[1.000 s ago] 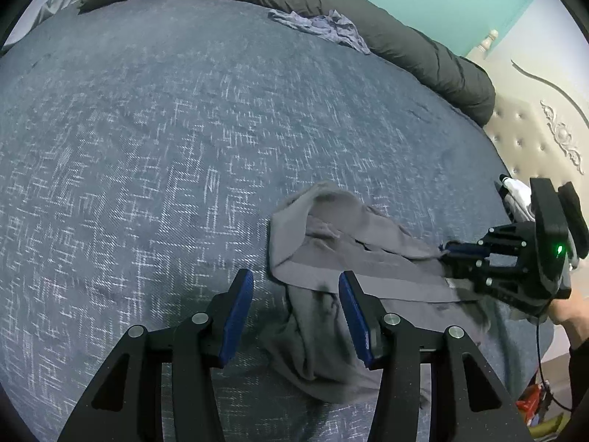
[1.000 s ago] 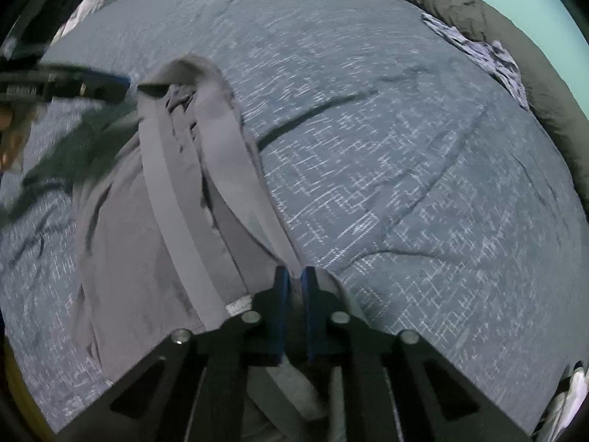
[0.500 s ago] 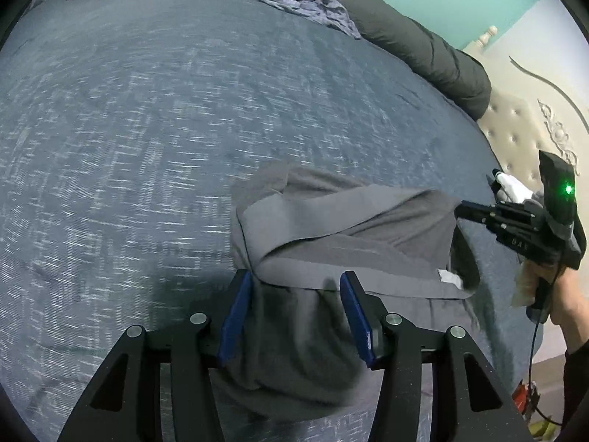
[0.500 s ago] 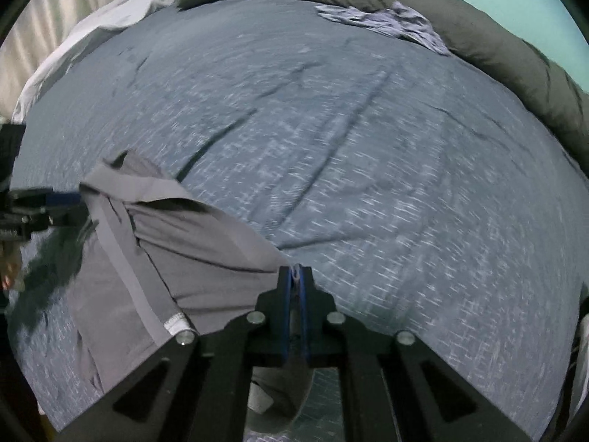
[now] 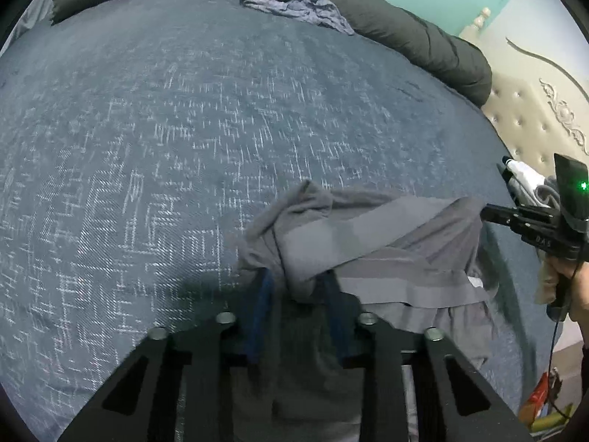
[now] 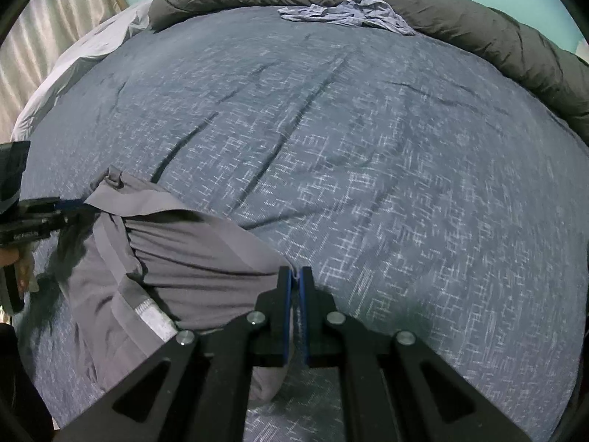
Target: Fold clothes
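A grey garment (image 5: 368, 250) with a paler waistband lies crumpled on the blue patterned bedcover (image 5: 184, 129). It hangs stretched between both grippers. My left gripper (image 5: 297, 280) has its jaws closing on a bunched fold of the garment, and cloth fills the gap and drapes over the tips. In the right wrist view that gripper (image 6: 83, 211) holds the garment's (image 6: 191, 250) far left corner. My right gripper (image 6: 294, 280) is shut on a thin edge of the same garment. It shows at the right (image 5: 486, 215), held in a person's hand.
A rolled dark grey duvet (image 6: 478, 25) runs along the far edge of the bed, with a crumpled blue cloth (image 6: 349, 13) against it. A tufted cream headboard (image 5: 526, 110) stands to the right. A curtain (image 6: 55, 37) and a white sheet (image 6: 92, 48) are at the far left.
The left jaws have narrowed onto the garment's fold. The right gripper has rolled and drawn away with its edge, spreading the waistband between the two grippers.
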Motion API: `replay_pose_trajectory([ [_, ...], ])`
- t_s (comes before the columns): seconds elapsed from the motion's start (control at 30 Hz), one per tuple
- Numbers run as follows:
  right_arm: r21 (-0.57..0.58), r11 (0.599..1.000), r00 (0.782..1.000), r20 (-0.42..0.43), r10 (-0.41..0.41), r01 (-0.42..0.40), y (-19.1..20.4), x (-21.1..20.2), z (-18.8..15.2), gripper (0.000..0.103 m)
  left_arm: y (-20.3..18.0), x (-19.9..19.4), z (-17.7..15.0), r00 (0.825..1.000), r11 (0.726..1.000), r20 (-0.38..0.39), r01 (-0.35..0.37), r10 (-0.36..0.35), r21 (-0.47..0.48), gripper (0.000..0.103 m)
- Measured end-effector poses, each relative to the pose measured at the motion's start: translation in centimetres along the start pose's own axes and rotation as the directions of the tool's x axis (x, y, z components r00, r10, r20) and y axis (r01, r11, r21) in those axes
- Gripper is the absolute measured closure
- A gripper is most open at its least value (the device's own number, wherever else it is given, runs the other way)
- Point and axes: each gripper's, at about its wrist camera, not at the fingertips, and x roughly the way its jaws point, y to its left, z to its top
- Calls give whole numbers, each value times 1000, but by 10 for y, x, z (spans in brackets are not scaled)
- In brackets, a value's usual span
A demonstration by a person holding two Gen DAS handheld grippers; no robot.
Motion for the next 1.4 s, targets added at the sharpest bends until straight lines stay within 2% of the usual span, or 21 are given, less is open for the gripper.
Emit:
replay_pose_trajectory([
  [0.13, 10, 1000, 1000, 2, 7, -7, -4, -3, -4, 99, -3, -17, 7, 999, 999, 47, -20, 18, 38, 101],
  [0.3, 17, 1000, 1000, 9, 17, -17, -6, -7, -8, 99, -2, -42, 24, 996, 997, 86, -28, 22, 67, 101],
  [0.4, 30, 999, 1000, 17, 20, -21, -6, -9, -8, 99, 1, -56, 50, 993, 997, 110, -52, 44, 65, 101],
  [0.5, 58, 998, 999, 25, 32, -34, -8, -9, -6, 99, 9, -54, 71, 993, 997, 95, -74, 70, 35, 101],
  [0.6, 72, 996, 999, 26, 40, -42, -7, -6, -4, 99, 2, -47, 75, 995, 995, 69, -82, 78, 56, 100],
  [0.67, 70, 997, 999, 19, 37, -38, -7, -3, -3, 99, -4, -43, 69, 998, 998, 48, -40, 38, 54, 97],
  [0.8, 85, 996, 999, 15, 41, -42, -10, 3, -4, 99, -15, -24, 47, 1000, 999, -26, 6, -5, 39, 57],
  [0.83, 88, 995, 999, 12, 41, -42, -10, 4, -5, 99, -19, -18, 42, 999, 999, -44, 15, -13, 38, 54],
  [0.97, 100, 994, 999, 11, 52, -53, -10, 5, -9, 99, -39, 1, 37, 997, 999, -73, 34, -31, 40, 53],
  [1.03, 108, 992, 998, 18, 63, -64, -11, 4, -10, 99, -47, 8, 39, 998, 999, -67, 22, -19, 41, 42],
  [1.07, 111, 991, 998, 20, 67, -69, -11, 4, -11, 99, -51, 12, 40, 998, 998, -68, 15, -11, 54, 42],
  [1.3, 110, 991, 997, 16, 79, -80, -10, 9, -16, 99, -60, 39, 42, 997, 991, -69, -37, 46, 125, 44],
  [1.37, 112, 990, 997, 16, 81, -82, -10, 11, -18, 99, -59, 41, 41, 997, 989, -64, -38, 47, 143, 66],
  [1.4, 113, 990, 996, 17, 83, -84, -11, 11, -19, 99, -58, 41, 41, 997, 988, -62, -39, 48, 151, 83],
])
